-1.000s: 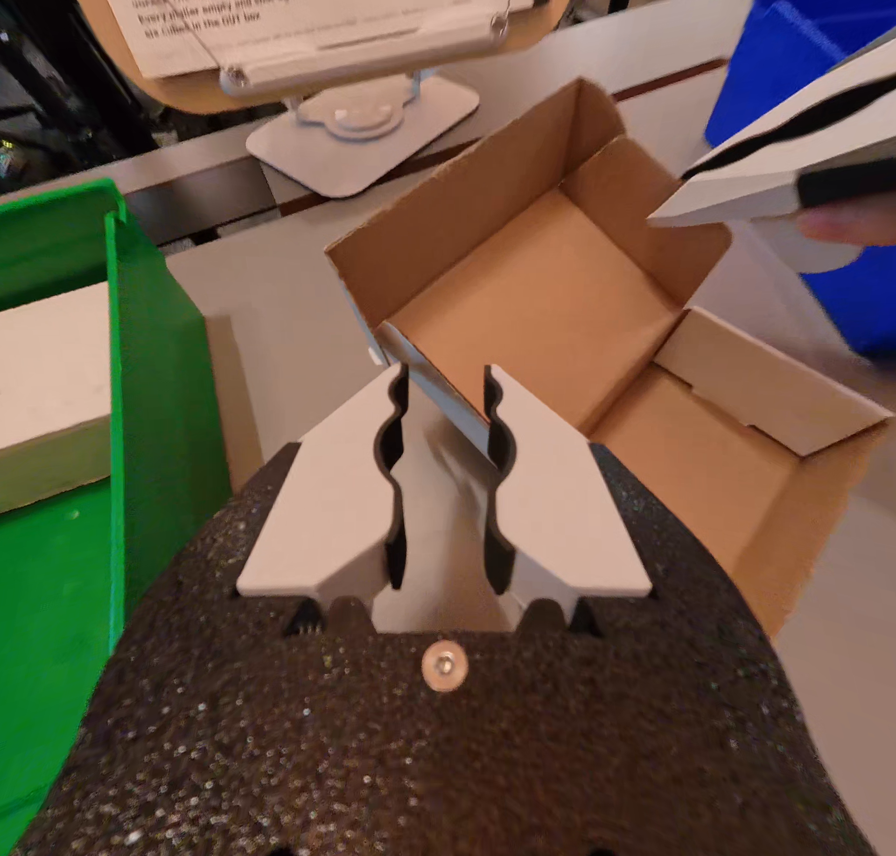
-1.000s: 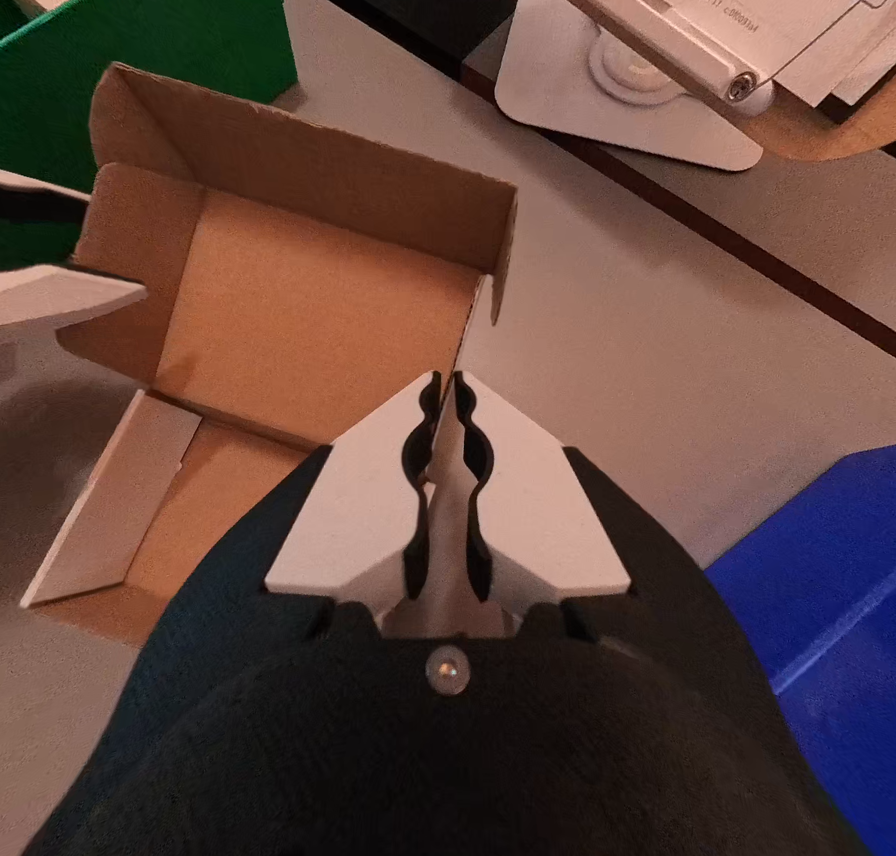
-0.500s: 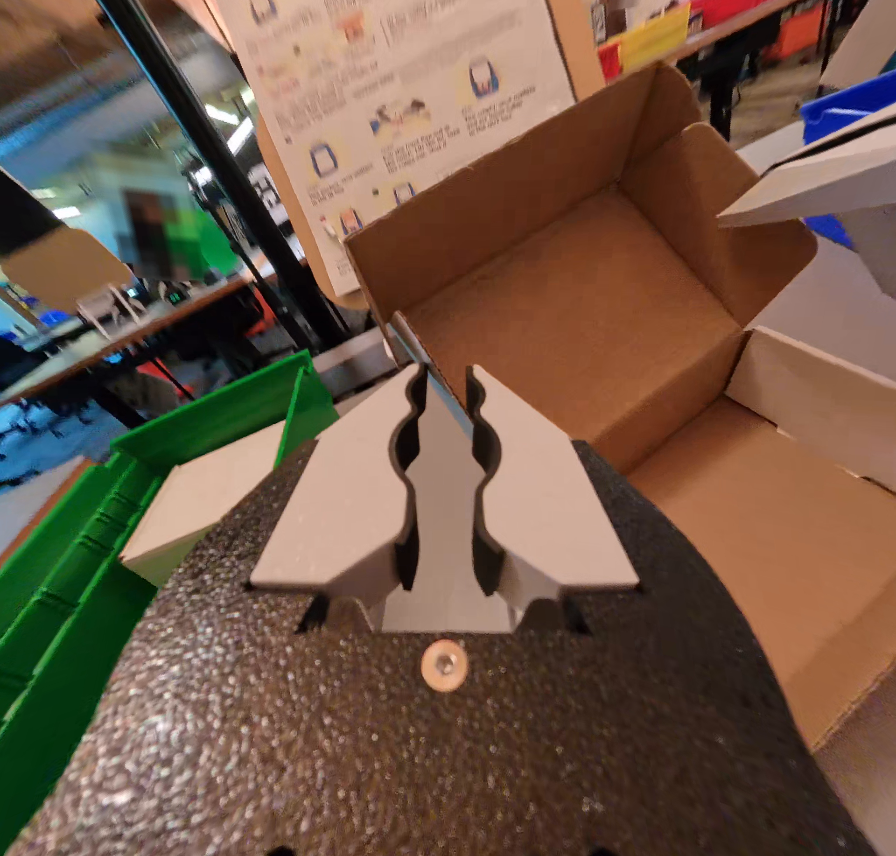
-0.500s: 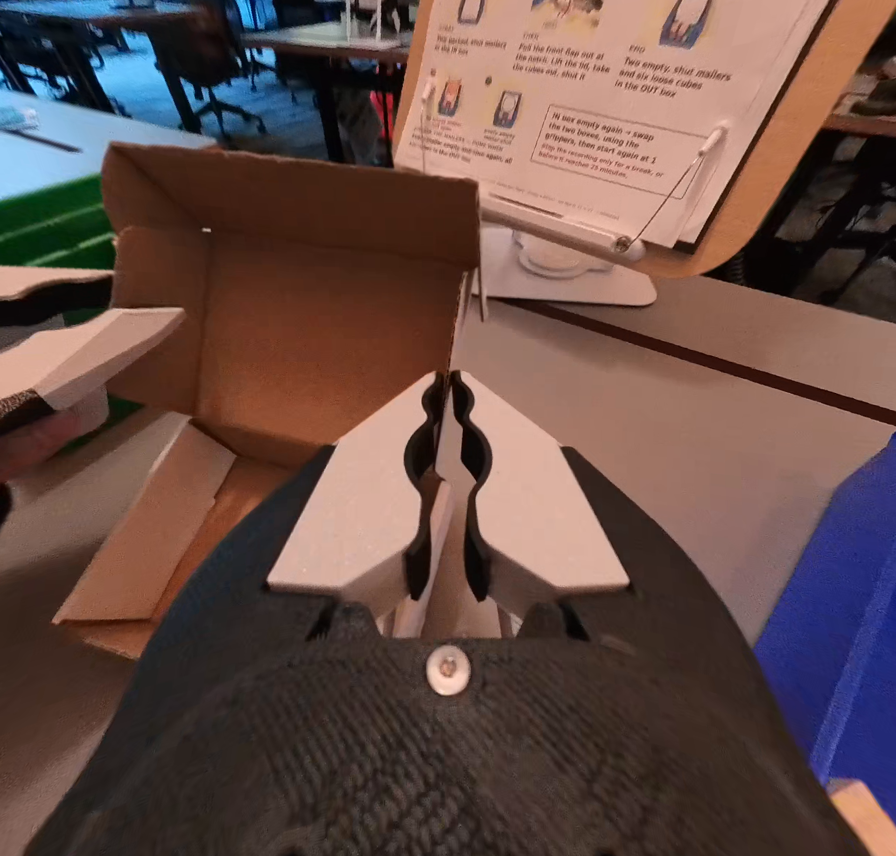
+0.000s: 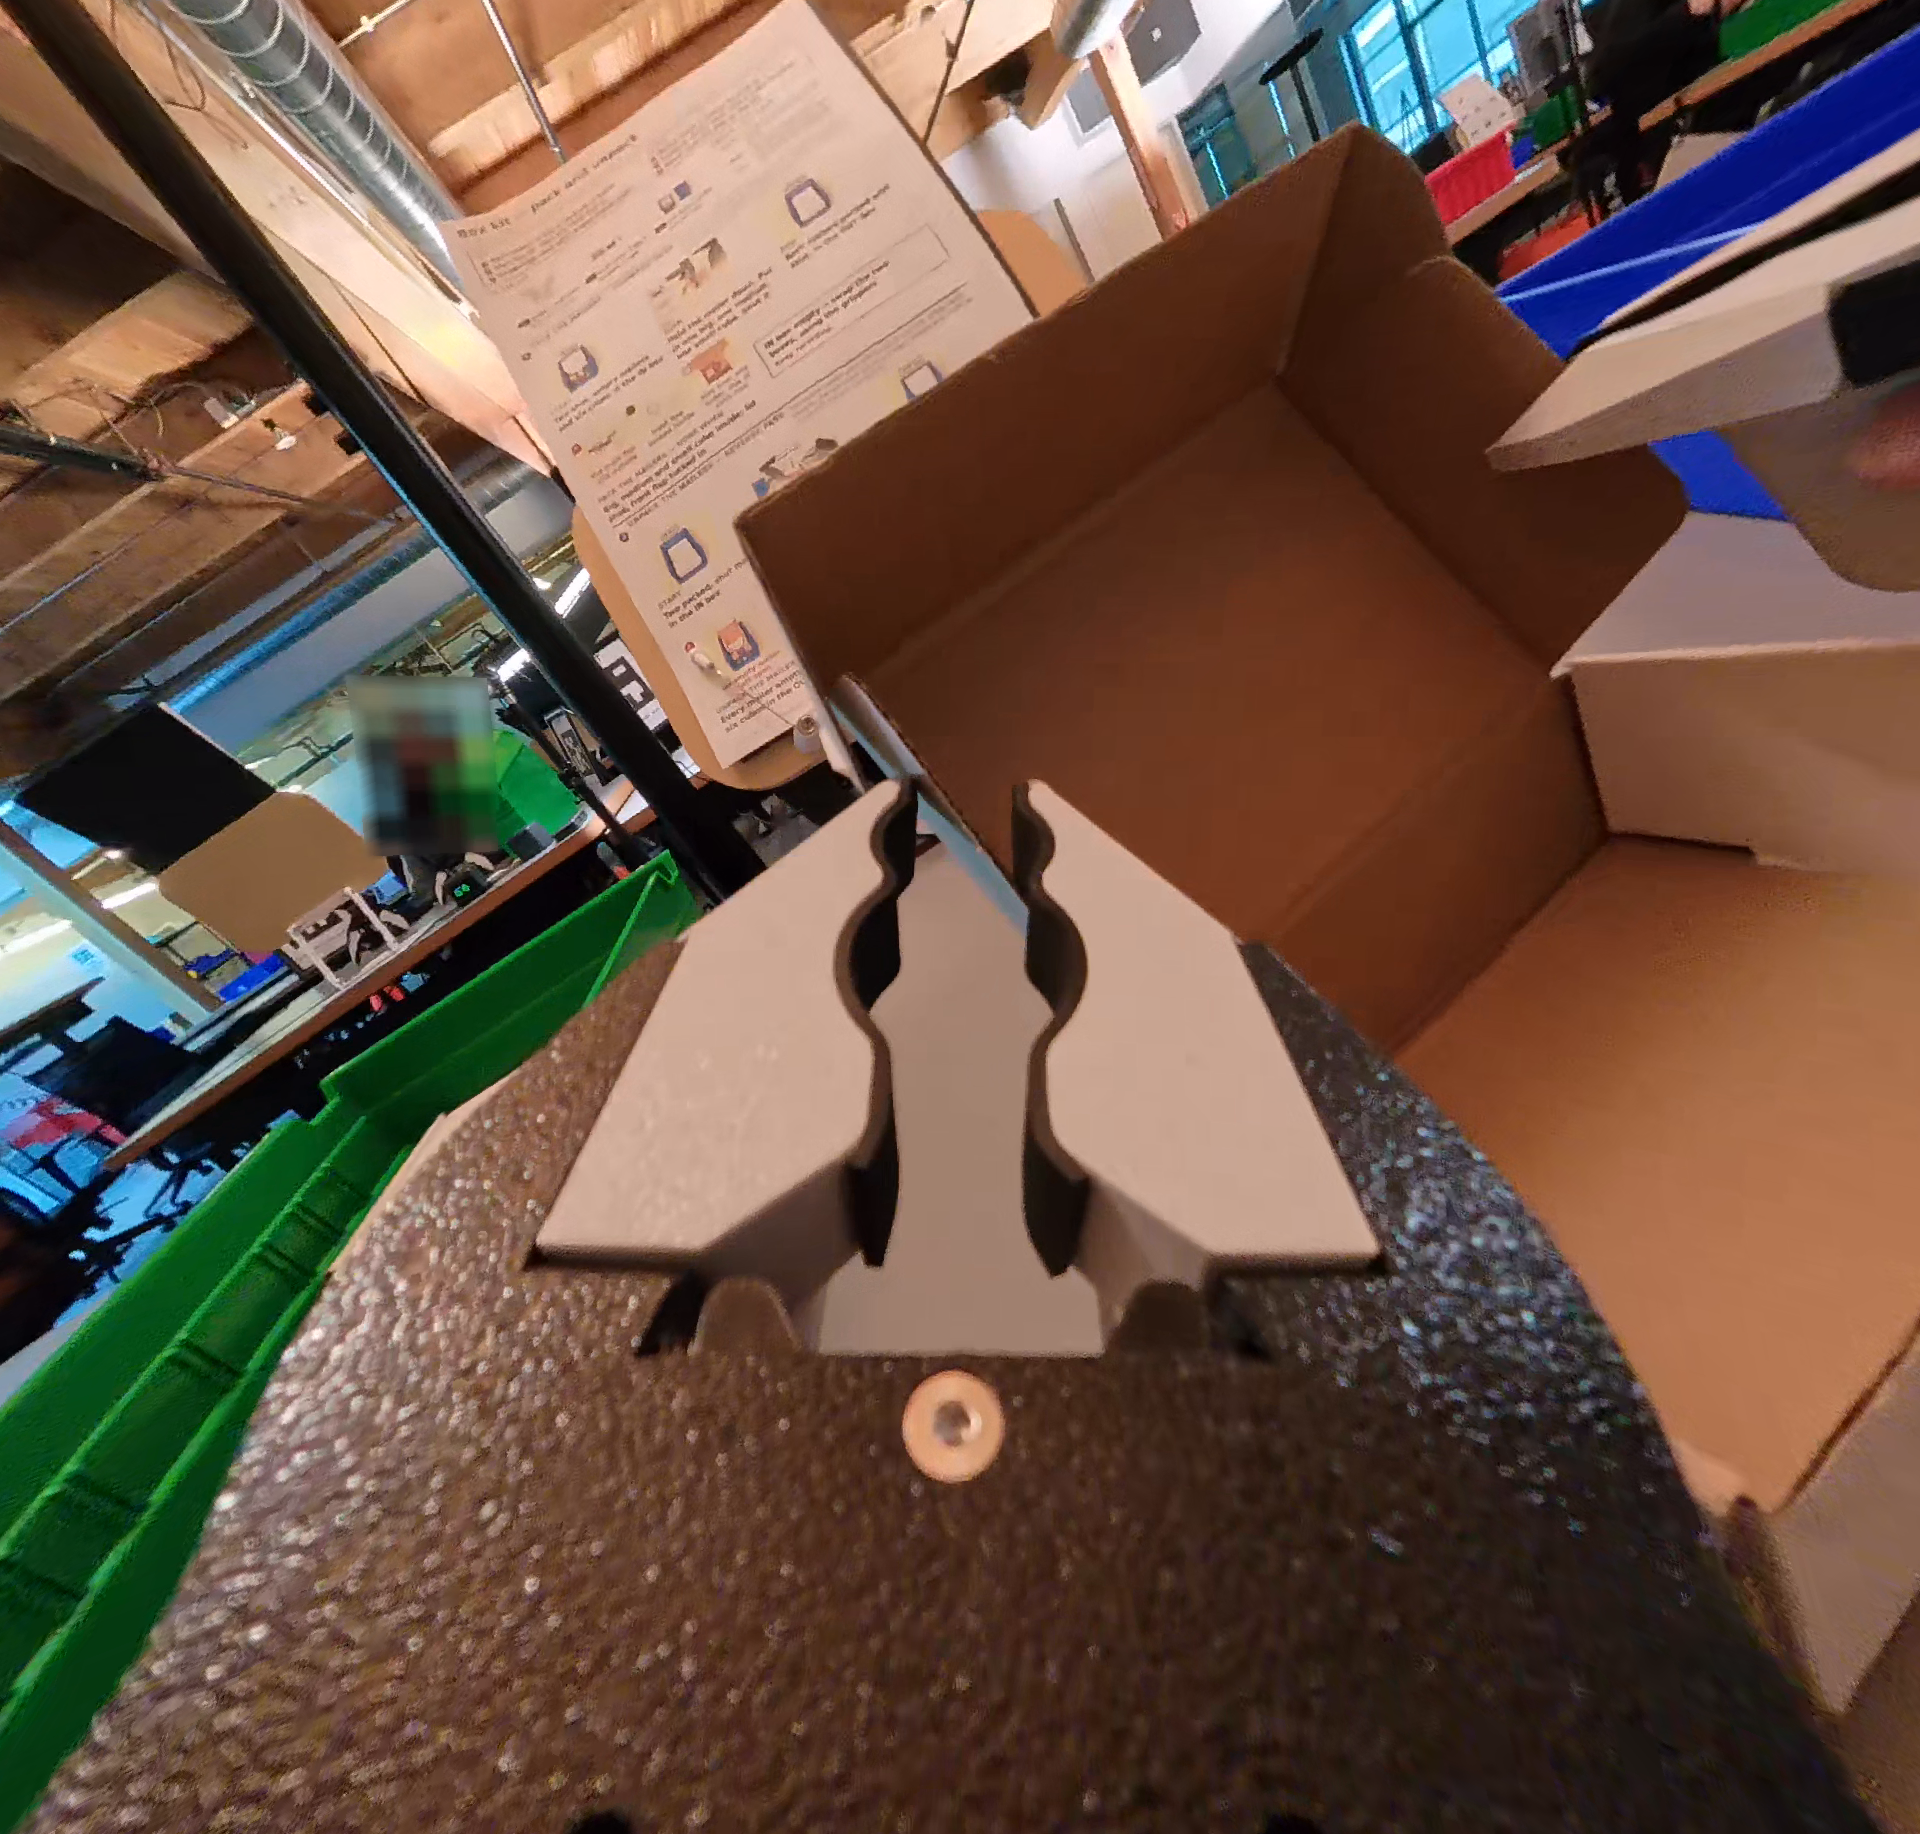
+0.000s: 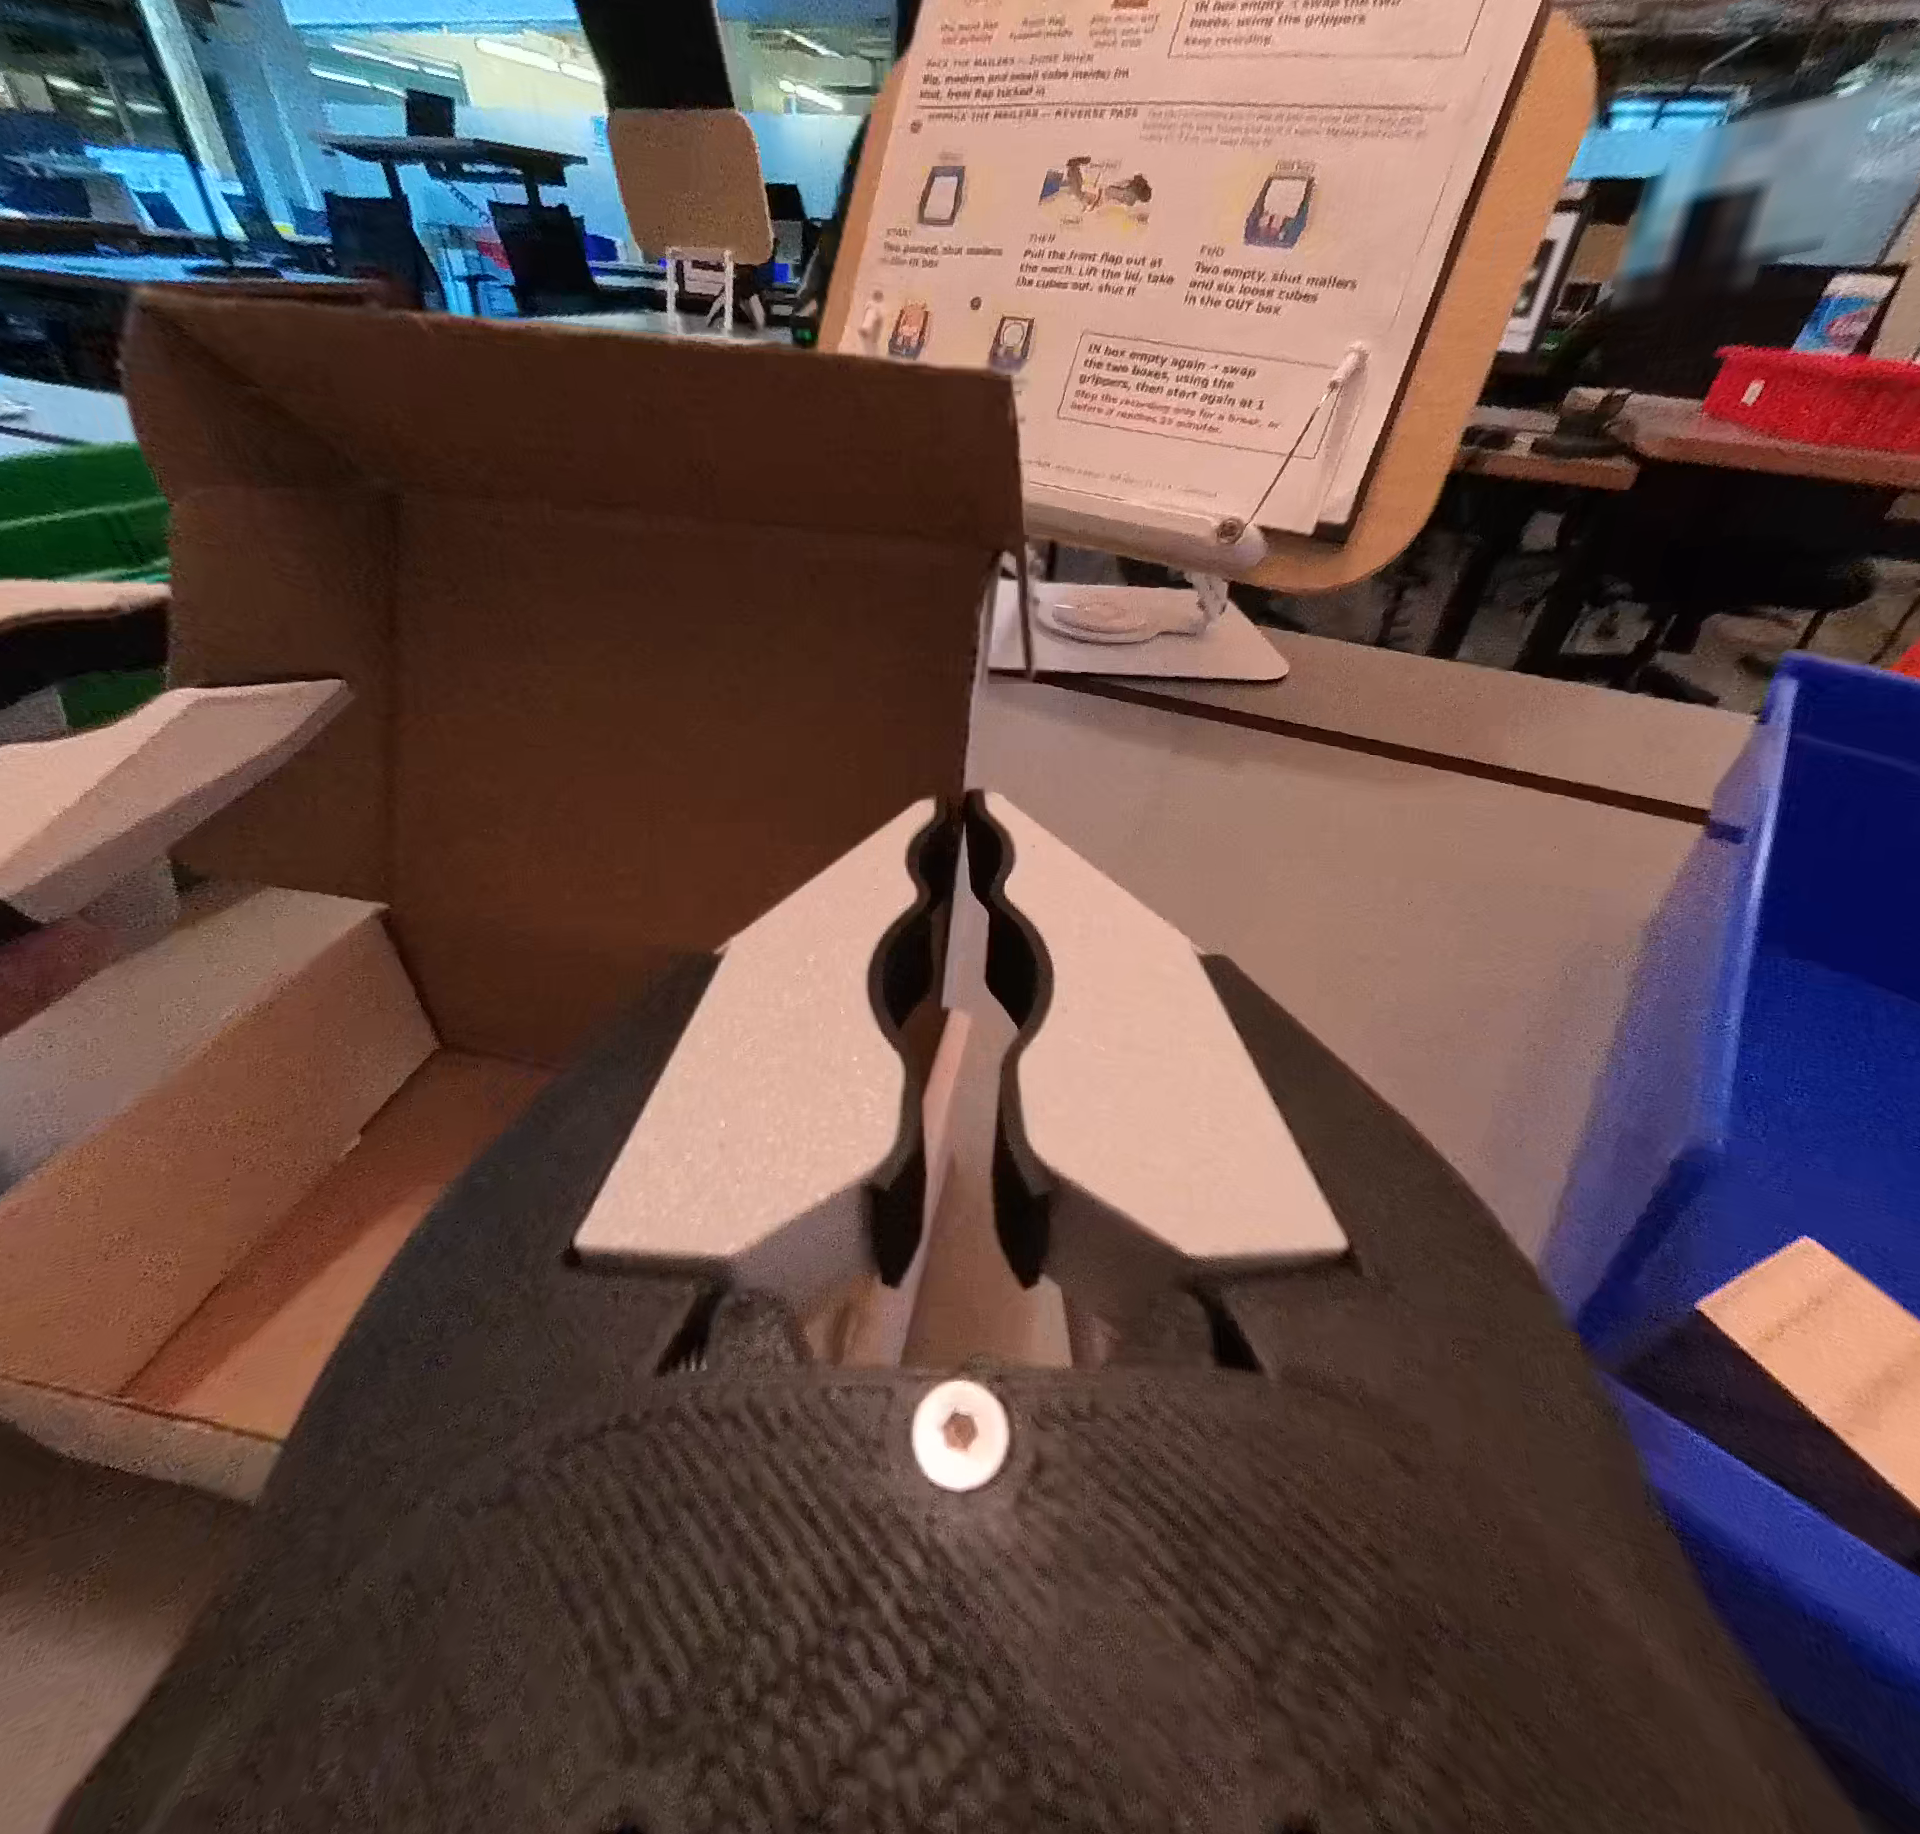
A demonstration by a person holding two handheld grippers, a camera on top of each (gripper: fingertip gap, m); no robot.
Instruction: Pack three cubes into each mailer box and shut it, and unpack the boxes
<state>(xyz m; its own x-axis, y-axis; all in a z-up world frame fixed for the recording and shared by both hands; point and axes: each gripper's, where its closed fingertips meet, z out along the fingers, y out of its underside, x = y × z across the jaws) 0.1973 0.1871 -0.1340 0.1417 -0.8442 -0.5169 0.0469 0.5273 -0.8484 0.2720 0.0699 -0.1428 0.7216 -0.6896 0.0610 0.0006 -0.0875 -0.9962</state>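
Observation:
An open mailer box, brown inside and white outside, is empty, with its lid standing up. My left gripper is shut on the box's left side wall, and the wall's edge runs between its fingertips. My right gripper is shut on the box's right wall. The box fills the left half of the right wrist view. The right gripper's fingers show at the upper right of the left wrist view. The left gripper's fingers show at the left edge of the right wrist view. A tan block lies in the blue bin.
A green bin stands to the left of the box. A blue bin stands to the right. An instruction board on a white stand is behind the box on the grey table. Other workbenches lie beyond. The tan block sits 20 cm or so from the ends of my right fingers.
Both grippers have tilted upward with the box between them, so the views now look across the room instead of down at the table. The left gripper's jaws have narrowed onto the wall.

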